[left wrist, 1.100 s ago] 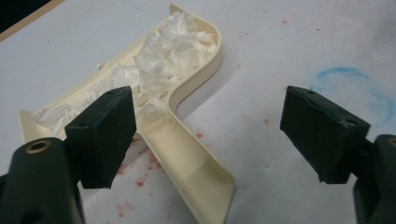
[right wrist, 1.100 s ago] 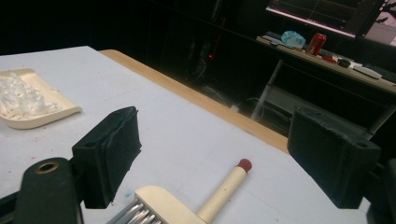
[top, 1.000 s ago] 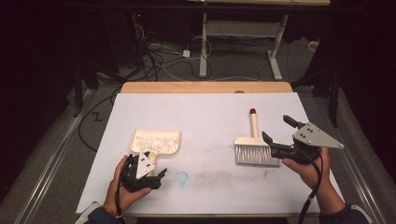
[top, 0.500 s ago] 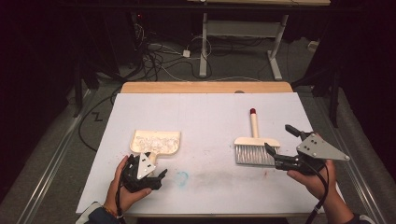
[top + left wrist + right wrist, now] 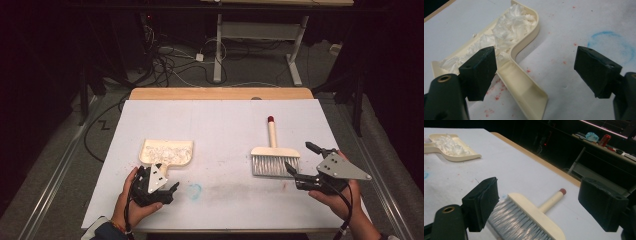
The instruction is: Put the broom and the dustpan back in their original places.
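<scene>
Dustpan: cream plastic, lying flat on the white table cover, its tray loaded with shredded white paper. Its handle runs back toward the left gripper and lies just ahead of and between that gripper's jaws, nearer the left-hand jaw in the left gripper view. The jaws stand wide apart and hold nothing; no contact with the handle can be confirmed.

Brush: cream body, grey bristles, red-tipped handle pointing away from the person. It lies flat directly ahead of the right gripper, bristle end nearest the jaws. The right gripper's jaws are spread wide, one to either side of the brush head in the right gripper view, gripping nothing and raised off the brush.

Surroundings: a faint blue ring mark on the cover lies ahead of the left gripper's right-hand jaw; small red specks are scattered beside the dustpan handle. Dustpan and brush sit well apart.
</scene>
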Demonstrator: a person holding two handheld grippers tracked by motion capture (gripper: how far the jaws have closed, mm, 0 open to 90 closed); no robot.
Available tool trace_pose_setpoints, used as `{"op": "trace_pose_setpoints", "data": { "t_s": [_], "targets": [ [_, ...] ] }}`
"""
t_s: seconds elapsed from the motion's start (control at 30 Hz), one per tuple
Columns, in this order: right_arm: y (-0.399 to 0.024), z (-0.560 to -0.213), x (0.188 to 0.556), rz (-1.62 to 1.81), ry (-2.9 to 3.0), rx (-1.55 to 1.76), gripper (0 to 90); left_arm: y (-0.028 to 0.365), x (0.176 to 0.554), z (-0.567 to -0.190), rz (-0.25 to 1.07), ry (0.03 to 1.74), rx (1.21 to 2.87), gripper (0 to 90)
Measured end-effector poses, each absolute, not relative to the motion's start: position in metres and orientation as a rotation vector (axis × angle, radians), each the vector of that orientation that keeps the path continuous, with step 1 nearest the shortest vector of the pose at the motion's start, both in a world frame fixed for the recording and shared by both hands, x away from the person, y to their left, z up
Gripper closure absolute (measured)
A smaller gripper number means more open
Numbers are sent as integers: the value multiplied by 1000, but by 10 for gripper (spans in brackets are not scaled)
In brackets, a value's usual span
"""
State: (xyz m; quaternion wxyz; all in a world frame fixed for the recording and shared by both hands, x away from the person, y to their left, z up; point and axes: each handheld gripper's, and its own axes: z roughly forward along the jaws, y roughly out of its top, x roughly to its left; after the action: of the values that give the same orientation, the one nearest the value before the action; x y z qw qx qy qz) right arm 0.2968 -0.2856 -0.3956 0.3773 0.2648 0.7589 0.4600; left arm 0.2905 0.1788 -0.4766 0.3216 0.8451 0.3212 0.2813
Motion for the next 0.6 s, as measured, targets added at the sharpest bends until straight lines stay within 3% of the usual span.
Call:
{"op": "trace_pose_setpoints", "data": {
  "t_s": [0.6],
  "targets": [
    [-298,-426,289,1115,1963,727,174,177,289,-477,744,828,2227,182]
  ]
}}
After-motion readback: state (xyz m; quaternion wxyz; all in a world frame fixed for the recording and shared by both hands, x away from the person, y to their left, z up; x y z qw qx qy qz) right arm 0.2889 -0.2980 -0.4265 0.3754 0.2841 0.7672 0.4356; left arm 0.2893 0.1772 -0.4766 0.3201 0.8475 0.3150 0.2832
